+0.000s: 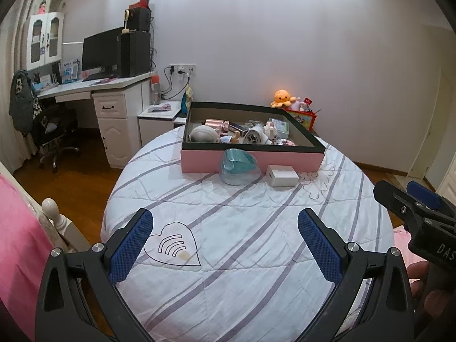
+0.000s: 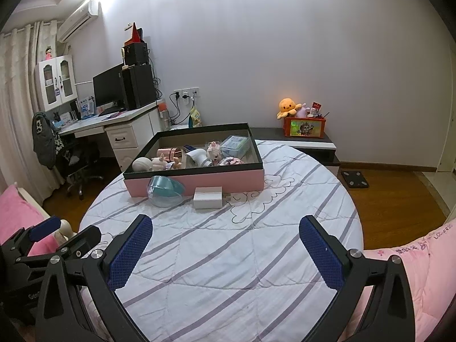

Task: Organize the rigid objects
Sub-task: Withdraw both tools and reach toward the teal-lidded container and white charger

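Note:
A pink box with a black rim (image 1: 285, 161) (image 2: 199, 183) stands at the far side of the striped bed cover and holds several toys and small items. A clear and teal plastic container (image 1: 239, 166) (image 2: 165, 191) and a small white box (image 1: 282, 175) (image 2: 208, 198) lie on the cover, against the box's front wall. My left gripper (image 1: 225, 245) is open and empty, low over the near part of the bed. My right gripper (image 2: 225, 250) is open and empty too, beside it; part of it shows at the right edge of the left wrist view (image 1: 410, 208).
The white striped bed cover (image 1: 242, 228) (image 2: 242, 242) spreads below both grippers. A desk with a monitor (image 1: 99, 54) and an office chair (image 1: 54, 131) stand at left. A red toy bin with an orange plush (image 2: 303, 125) sits on a low cabinet. A pink quilt (image 2: 413, 256) lies at right.

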Motion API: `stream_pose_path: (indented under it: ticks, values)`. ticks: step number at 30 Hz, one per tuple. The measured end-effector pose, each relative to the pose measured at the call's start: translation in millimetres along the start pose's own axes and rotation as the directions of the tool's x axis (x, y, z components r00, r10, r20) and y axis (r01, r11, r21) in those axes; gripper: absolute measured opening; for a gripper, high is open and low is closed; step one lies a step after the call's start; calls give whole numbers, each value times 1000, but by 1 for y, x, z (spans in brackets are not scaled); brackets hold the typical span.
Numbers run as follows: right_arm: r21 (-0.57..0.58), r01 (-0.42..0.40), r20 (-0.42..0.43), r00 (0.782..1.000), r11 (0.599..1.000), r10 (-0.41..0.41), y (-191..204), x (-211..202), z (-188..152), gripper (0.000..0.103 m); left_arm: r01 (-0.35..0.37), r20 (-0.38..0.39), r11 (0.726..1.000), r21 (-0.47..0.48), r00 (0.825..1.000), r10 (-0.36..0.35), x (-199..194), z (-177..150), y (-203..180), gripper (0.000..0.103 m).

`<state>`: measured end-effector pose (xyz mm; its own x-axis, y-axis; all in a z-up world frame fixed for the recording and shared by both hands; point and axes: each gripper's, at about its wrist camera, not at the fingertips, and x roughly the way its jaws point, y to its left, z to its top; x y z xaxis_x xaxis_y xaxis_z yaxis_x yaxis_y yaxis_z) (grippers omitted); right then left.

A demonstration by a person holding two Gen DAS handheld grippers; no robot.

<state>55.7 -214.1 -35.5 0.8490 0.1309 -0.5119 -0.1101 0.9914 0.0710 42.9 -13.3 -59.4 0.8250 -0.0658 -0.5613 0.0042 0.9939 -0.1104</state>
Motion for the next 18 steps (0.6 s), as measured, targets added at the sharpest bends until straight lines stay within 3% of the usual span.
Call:
stream_pose_path:
  ticks: [8,18]
  values:
    - [-4,12,-45,999,1000,-12,-7,24,-2,103,4,-44,1000,8,999,-4,27,0,1,103]
    - [-44,16,-136,990,999,-22,-10,88,10,103,5,-119,1000,0,993,-5,105,19,-2,103]
